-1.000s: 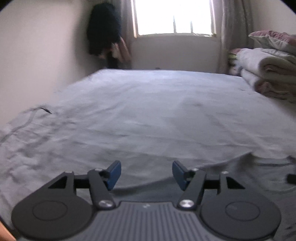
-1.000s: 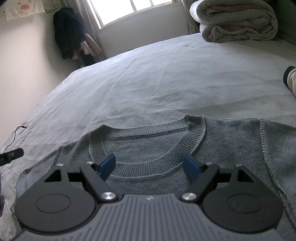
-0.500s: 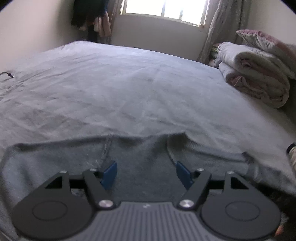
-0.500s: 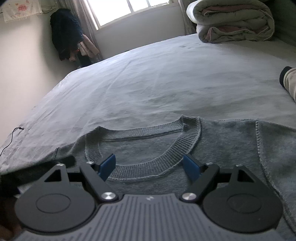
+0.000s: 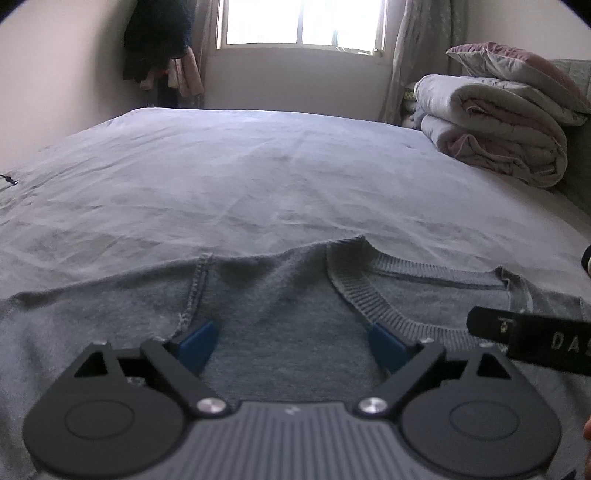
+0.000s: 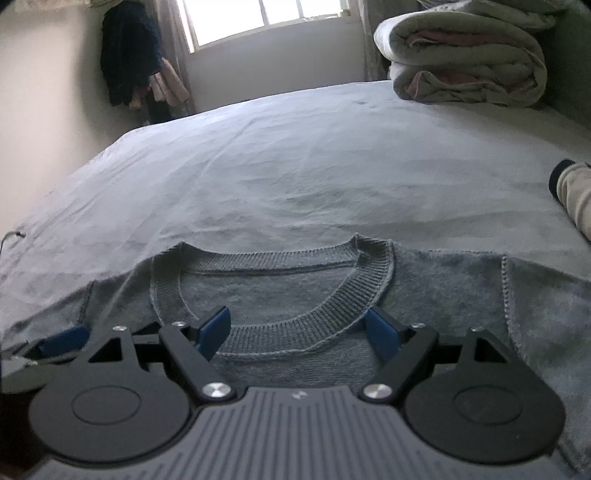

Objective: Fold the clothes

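Left wrist view: my left gripper (image 5: pixel 291 343), jaws just spread wide and empty, straddles the sweater (image 5: pixel 280 295) shoulder for pinching; my right gripper (image 6: pixel 299 330), also wide and empty, waits over the collar (image 6: pixel 295 321).

A wide bed (image 5: pixel 258 177) covered by a pale grey, lightly creased sheet fills most of the room. Beyond its far edge a bright window (image 5: pixel 299 22) lets in daylight (so bright that the panes are washed out), with a light curtain (image 5: pixel 410 55) hanging at its right side. Dark clothes (image 5: pixel 159 40) hang in the far left corner against a plain pale wall (image 5: pixel 55 74). Folded quilts (image 5: pixel 495 122) are stacked at the bed's far right corner.
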Demonstrator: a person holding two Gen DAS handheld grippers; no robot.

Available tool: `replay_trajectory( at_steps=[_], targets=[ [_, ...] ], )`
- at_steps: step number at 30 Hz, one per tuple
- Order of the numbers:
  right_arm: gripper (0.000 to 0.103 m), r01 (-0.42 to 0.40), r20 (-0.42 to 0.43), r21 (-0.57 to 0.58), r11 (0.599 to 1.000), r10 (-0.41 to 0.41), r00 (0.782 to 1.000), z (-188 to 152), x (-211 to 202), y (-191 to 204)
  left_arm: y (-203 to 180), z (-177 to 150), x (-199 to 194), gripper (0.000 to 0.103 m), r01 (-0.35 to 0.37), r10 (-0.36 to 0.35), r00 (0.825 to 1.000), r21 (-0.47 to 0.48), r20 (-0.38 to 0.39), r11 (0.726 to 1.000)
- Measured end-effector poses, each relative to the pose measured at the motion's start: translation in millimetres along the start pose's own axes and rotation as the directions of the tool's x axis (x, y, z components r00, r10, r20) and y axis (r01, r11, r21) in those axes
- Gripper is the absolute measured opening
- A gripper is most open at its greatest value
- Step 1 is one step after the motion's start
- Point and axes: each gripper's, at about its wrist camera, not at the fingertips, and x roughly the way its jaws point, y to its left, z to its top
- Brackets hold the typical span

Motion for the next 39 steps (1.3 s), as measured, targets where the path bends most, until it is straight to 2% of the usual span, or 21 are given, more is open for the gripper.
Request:
replay_trajectory(
  at_steps=[6, 11, 15, 19, 21, 25, 27, 28, 29, 30, 31, 32, 35, 36, 39],
  targets=[
    [0.084, 0.008, -0.023, 0.129, 0.992, -0.005, 1.0, 10.1, -22.4, -20.1, 1.1, -1.0, 0.6, 0.094, 0.006, -0.006, 1.0, -0.004, -0.001, 1.0],
    [0.083, 0.12, 0.011, 0.125, 0.985, -0.122, 0.992, 8.8, -86.3, -52.5, 0.7, -0.7, 0.5, 0.094, 0.006, -0.006, 1.0, -0.004, -0.002, 1.0],
    [0.083, 0.231, 0.042, 0.15, 0.961, -0.239, 0.97, -1.5, -148.0, -88.7, 0.6, -0.3, 0.5, 0.094, 0.007, -0.007, 1.0, -0.005, -0.002, 1.0],
    [0.083, 0.337, 0.043, 0.214, 0.917, -0.354, 0.934, -19.9, -194.3, -131.9, 0.1, -0.5, 1.0, 0.094, 0.005, -0.005, 1.0, -0.003, -0.003, 1.0],
    [0.076, 0.364, 0.024, 0.252, 0.897, -0.382, 0.924, -31.0, -201.5, -151.7, -0.1, -0.2, 1.2, 0.094, 0.003, -0.003, 1.0, 0.0, -0.003, 1.0],
    [0.065, 0.311, -0.014, 0.354, 0.882, -0.327, 0.945, -51.3, -185.3, -183.9, 0.0, -0.2, 1.1, 0.094, 0.004, -0.004, 1.0, 0.0, -0.003, 1.0],
    [0.056, 0.337, -0.046, 0.345, 0.876, -0.343, 0.938, -57.7, -167.7, -188.4, -0.1, -0.4, 1.2, 0.094, 0.004, -0.004, 1.0, 0.0, -0.003, 1.0],
    [0.052, 0.366, -0.056, 0.321, 0.874, -0.368, 0.928, -60.4, -160.5, -186.3, -0.4, -0.4, 1.2, 0.094, 0.004, -0.004, 1.0, 0.001, -0.003, 1.0],
    [0.043, 0.387, -0.052, 0.28, 0.878, -0.388, 0.92, -62.4, -155.1, -181.3, -0.6, -0.4, 1.2, 0.094, 0.004, -0.004, 1.0, 0.002, -0.004, 1.0],
    [0.029, 0.401, -0.037, 0.223, 0.889, -0.403, 0.914, -64.0, -151.7, -173.5, -0.6, -0.3, 1.3, 0.095, 0.004, -0.004, 1.0, 0.003, -0.004, 1.0],
    [0.007, 0.398, -0.027, 0.174, 0.901, -0.399, 0.916, -64.8, -149.1, -166.1, -0.5, -0.2, 1.3, 0.095, 0.004, -0.004, 1.0, 0.002, -0.004, 1.0],
    [0.006, 0.414, -0.027, 0.13, 0.901, -0.414, 0.91, -63.9, -147.6, -157.9, -0.4, -0.1, 1.2, 0.095, 0.005, -0.005, 1.0, 0.002, -0.004, 1.0],
    [0.005, 0.522, -0.029, 0.072, 0.85, -0.522, 0.853, -60.1, -152.0, -149.8, -0.6, -0.6, 0.9, 0.095, 0.004, -0.004, 1.0, 0.001, -0.004, 1.0],
    [0.005, 0.543, -0.04, 0.064, 0.837, -0.542, 0.839, -60.3, -152.3, -151.8, -0.6, -0.7, 0.8, 0.095, 0.004, -0.004, 1.0, 0.002, -0.004, 1.0],
    [0.007, 0.541, -0.065, 0.023, 0.841, -0.539, 0.84, -62.6, -150.3, -155.6, -0.1, -0.7, 0.7, 0.095, 0.005, -0.005, 1.0, 0.0, -0.004, 1.0]
  ],
)
